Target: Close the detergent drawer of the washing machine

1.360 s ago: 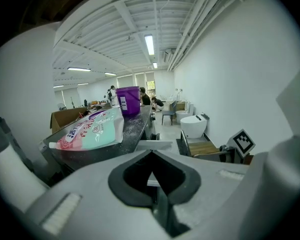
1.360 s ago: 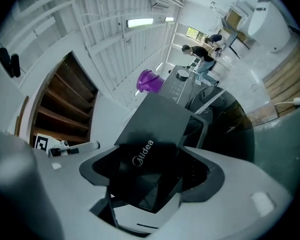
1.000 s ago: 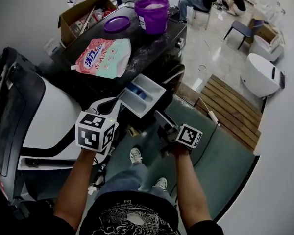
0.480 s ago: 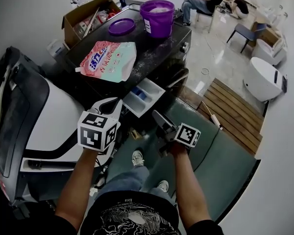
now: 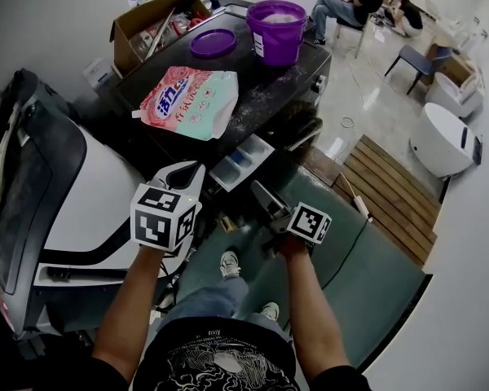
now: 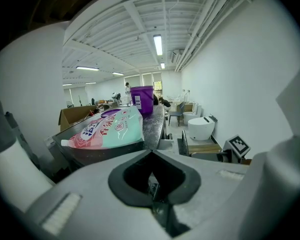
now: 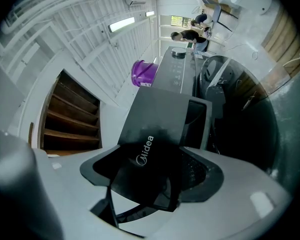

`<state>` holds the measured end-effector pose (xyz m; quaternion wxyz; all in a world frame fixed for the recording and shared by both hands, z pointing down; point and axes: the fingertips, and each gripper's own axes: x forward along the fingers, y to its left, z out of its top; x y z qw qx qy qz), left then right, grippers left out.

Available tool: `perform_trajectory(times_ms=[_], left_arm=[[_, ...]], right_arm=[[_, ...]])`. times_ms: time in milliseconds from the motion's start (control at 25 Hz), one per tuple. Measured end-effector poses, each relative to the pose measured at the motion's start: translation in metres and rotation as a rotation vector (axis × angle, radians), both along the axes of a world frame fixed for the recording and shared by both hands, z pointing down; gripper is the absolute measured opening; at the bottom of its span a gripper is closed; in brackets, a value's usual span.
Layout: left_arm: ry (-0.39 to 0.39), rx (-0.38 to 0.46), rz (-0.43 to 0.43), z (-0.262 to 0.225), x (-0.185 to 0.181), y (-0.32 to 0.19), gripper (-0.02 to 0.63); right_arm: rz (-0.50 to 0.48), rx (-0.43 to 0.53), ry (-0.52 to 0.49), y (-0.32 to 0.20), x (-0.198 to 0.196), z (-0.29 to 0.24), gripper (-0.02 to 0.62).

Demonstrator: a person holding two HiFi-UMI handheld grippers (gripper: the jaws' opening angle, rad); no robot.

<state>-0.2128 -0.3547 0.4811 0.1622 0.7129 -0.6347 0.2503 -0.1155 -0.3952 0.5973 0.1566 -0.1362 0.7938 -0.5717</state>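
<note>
The black washing machine (image 5: 265, 84) has its white detergent drawer (image 5: 243, 160) standing partly out of the front. My right gripper (image 5: 262, 195) is shut, with its tips at the drawer's dark front panel (image 7: 160, 116), which bears a Midea mark and fills the middle of the right gripper view. There the jaws of the right gripper (image 7: 150, 189) meet around it with nothing held. My left gripper (image 5: 189, 174) is shut and empty, left of the drawer and apart from it. In its own view the left gripper (image 6: 152, 156) points along the machine's top.
A pink and green detergent bag (image 5: 187, 103), a purple bucket (image 5: 277, 29) and a purple lid (image 5: 213, 42) lie on the machine's top. A cardboard box (image 5: 151, 24) stands behind. A white appliance (image 5: 90, 194) is at the left, a wooden platform (image 5: 387, 186) and green mat (image 5: 375, 259) at the right.
The drawer has slid further into the machine, with the right gripper following it forward. The left gripper has stayed about where it was.
</note>
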Motion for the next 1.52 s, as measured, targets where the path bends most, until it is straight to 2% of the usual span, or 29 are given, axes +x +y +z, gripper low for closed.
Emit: perform_trajectory(times_ms=[600, 1120, 1360, 1520], left_arm=[[0.013, 0.015, -0.044, -0.005, -0.032, -0.01, 0.0], [0.023, 0.038, -0.032, -0.015, -0.044, -0.023, 0.0], [0.039, 0.072, 0.009, -0.03, -0.035, -0.04, 0.0], [0.049, 0.112, 0.058, -0.049, -0.02, -0.058, 0.0]], right_arm=[[-0.027, -0.004, 0.035, -0.016, -0.04, -0.001, 0.35], [-0.05, -0.006, 0.094, -0.025, -0.062, 0.0, 0.348], [-0.034, 0.073, 0.235, -0.032, -0.049, -0.008, 0.339], [0.026, 0.14, 0.343, -0.047, -0.022, -0.023, 0.336]])
